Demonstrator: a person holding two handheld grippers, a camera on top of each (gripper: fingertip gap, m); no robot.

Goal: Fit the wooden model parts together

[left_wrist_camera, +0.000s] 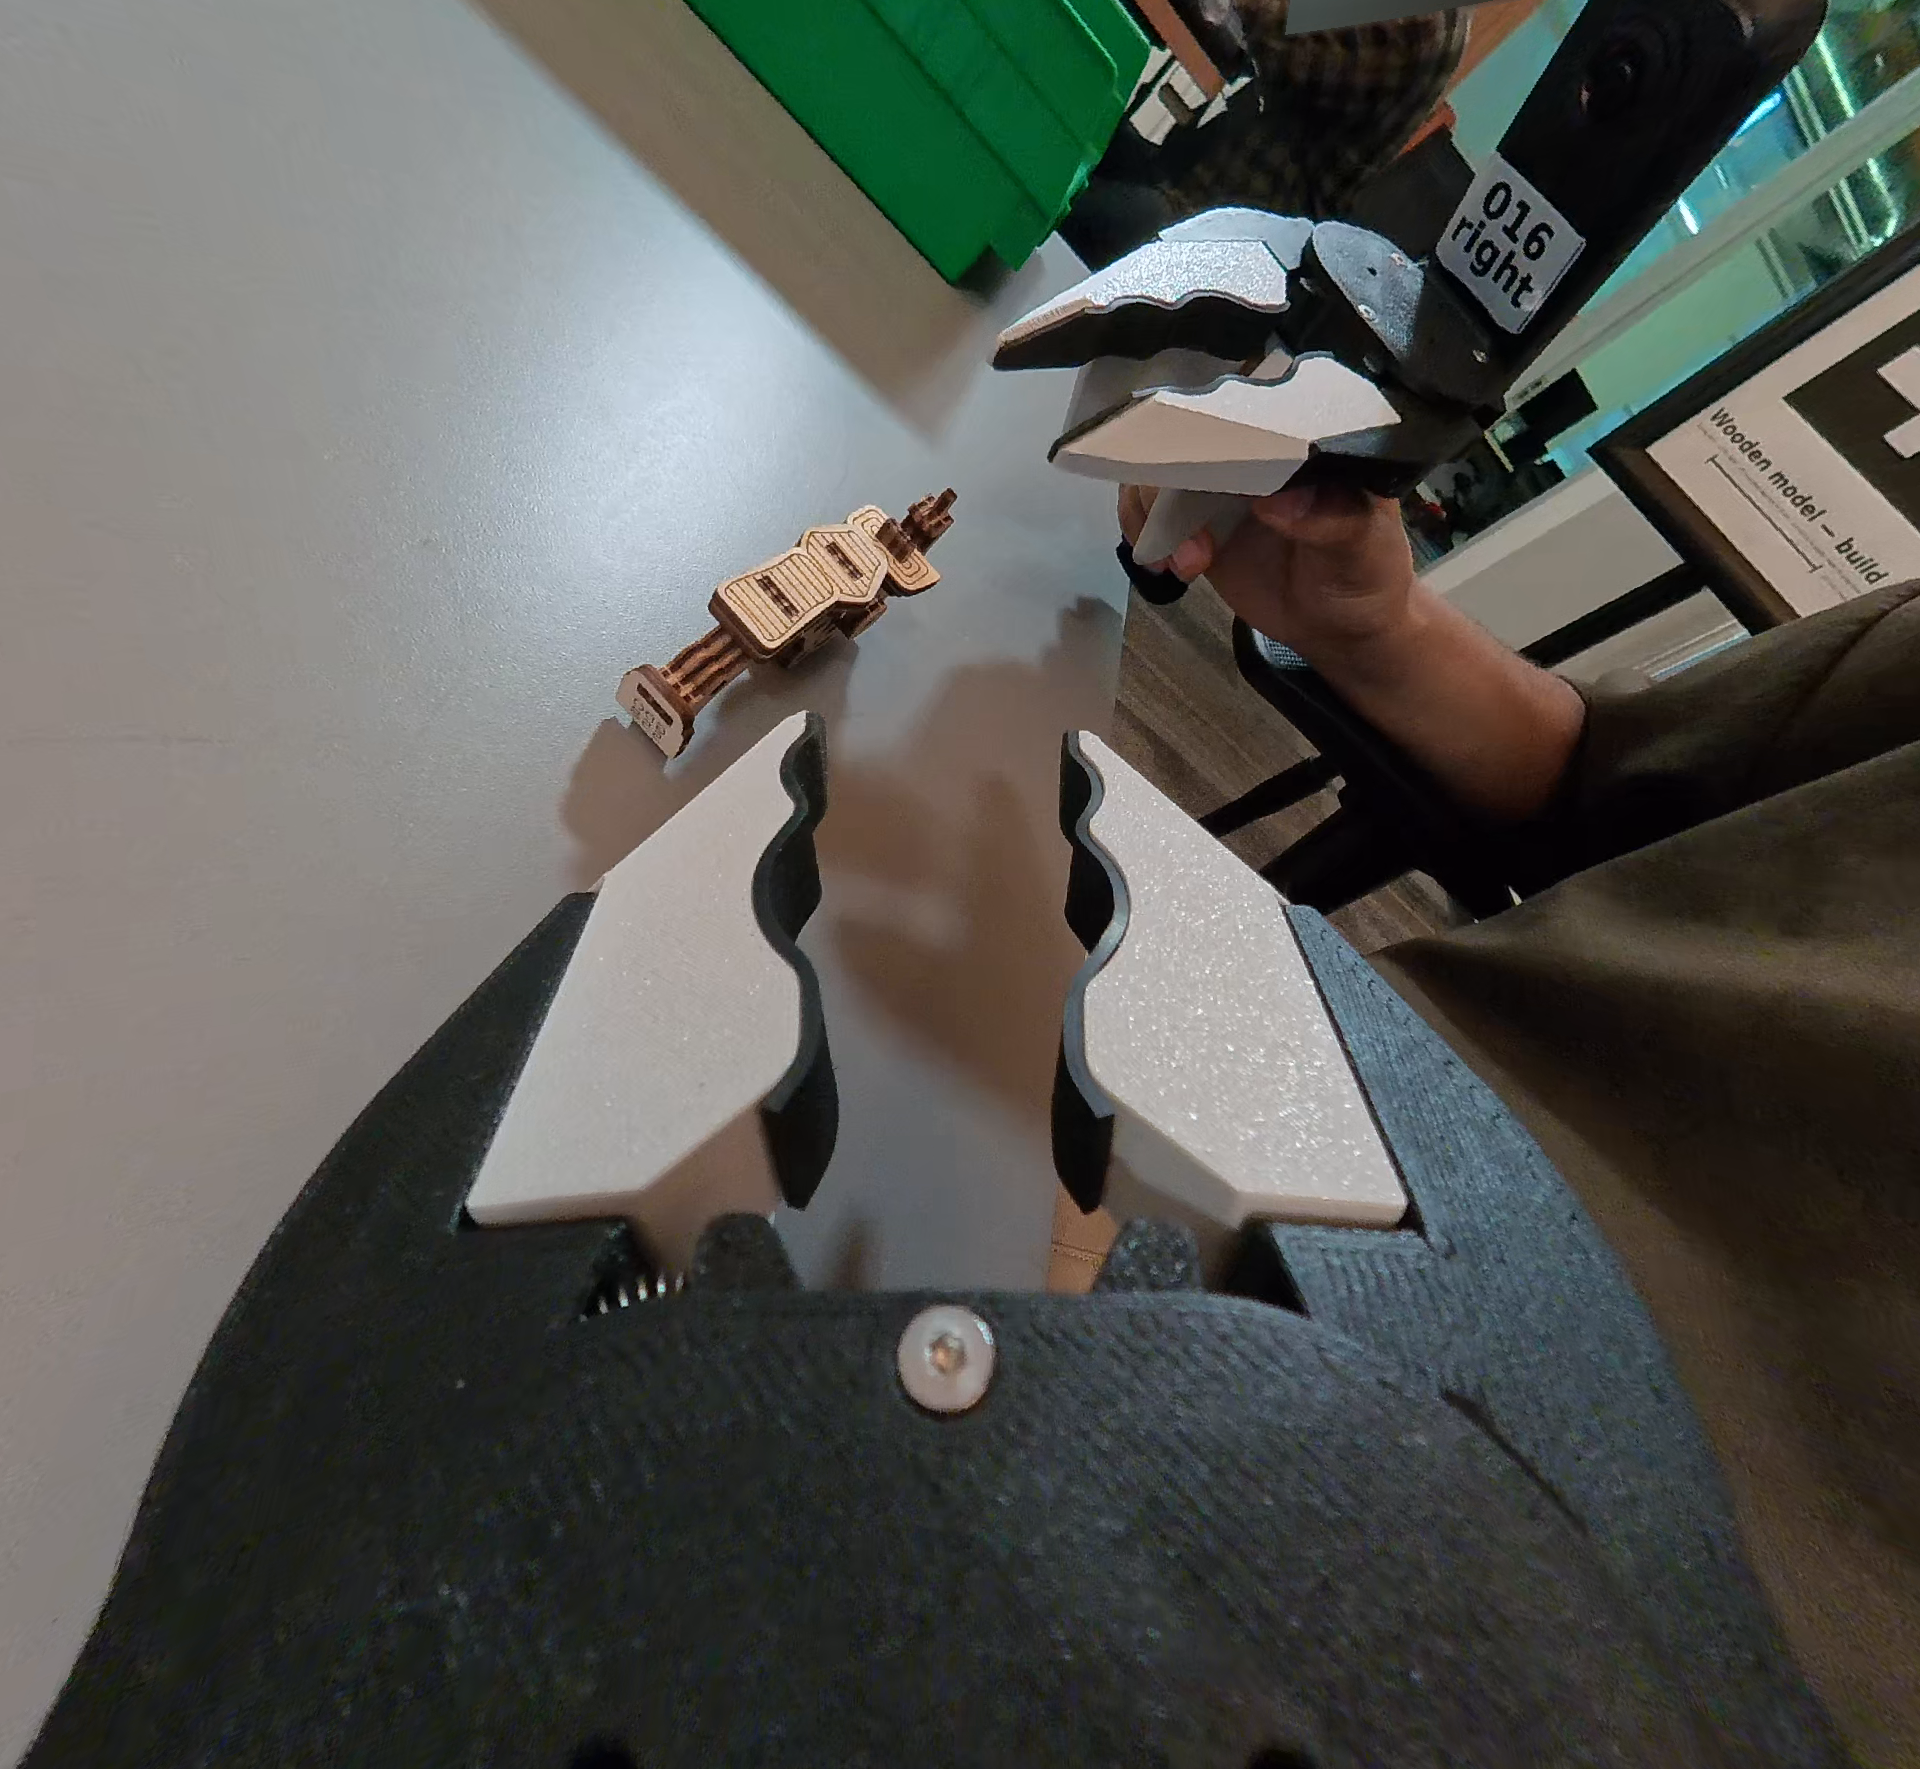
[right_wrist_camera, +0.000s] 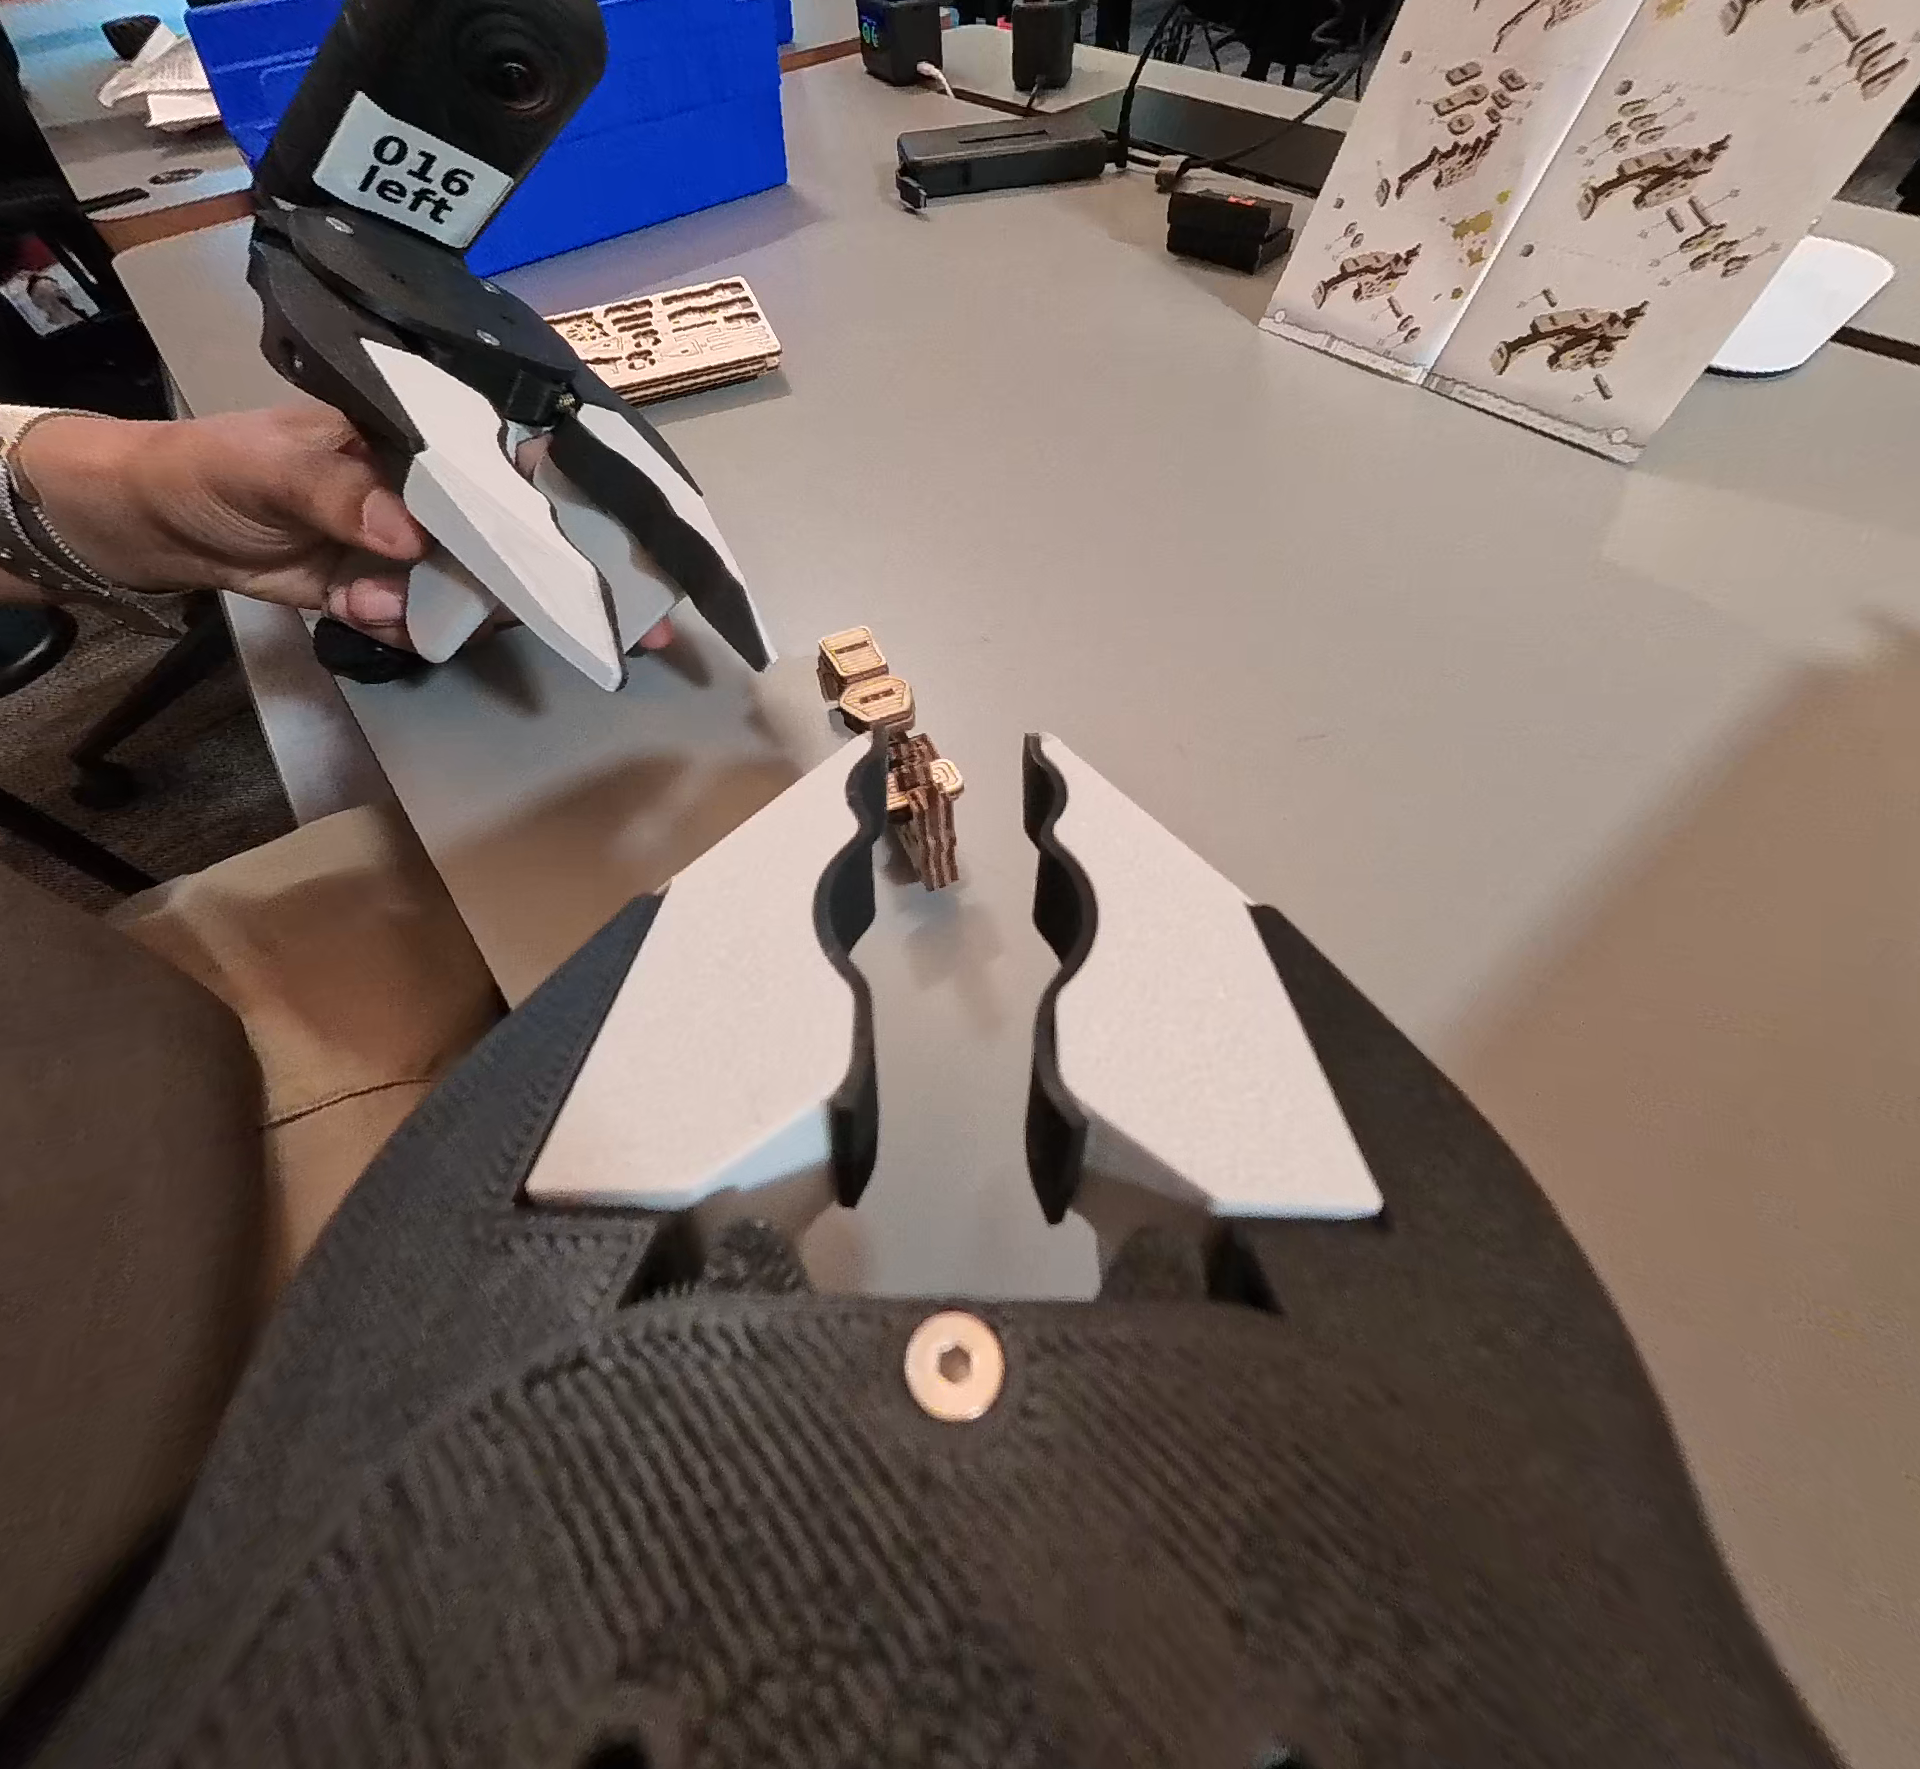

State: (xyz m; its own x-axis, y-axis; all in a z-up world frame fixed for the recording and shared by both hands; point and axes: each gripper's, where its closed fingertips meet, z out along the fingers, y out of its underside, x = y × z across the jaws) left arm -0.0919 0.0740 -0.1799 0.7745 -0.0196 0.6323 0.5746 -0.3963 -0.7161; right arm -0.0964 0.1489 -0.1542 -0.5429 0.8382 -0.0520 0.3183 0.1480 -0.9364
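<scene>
A small layered wooden model [left_wrist_camera: 800, 613] lies on the grey table [left_wrist_camera: 312, 472], partly assembled, with a flat foot piece at one end. In the right wrist view the wooden model [right_wrist_camera: 899, 763] lies just beyond my fingertips, partly hidden by one finger. My left gripper [left_wrist_camera: 940, 753] is open and empty, held above the table short of the model. My right gripper [right_wrist_camera: 951, 753] is open and empty, its tips either side of the model's near end, not touching. Each gripper also shows in the other's view: the right gripper [left_wrist_camera: 1049, 400] and the left gripper [right_wrist_camera: 691, 670].
Green bins [left_wrist_camera: 883, 36] stand at the back in the left wrist view. In the right wrist view blue bins [right_wrist_camera: 644, 57], a stack of wooden part sheets [right_wrist_camera: 675, 337], black devices [right_wrist_camera: 1008, 150] and a propped instruction sheet [right_wrist_camera: 1558, 140] stand farther back. The table edge [right_wrist_camera: 312, 711] runs close on the left. Across from one pair of fingers to the other is roughly 9 cm.
</scene>
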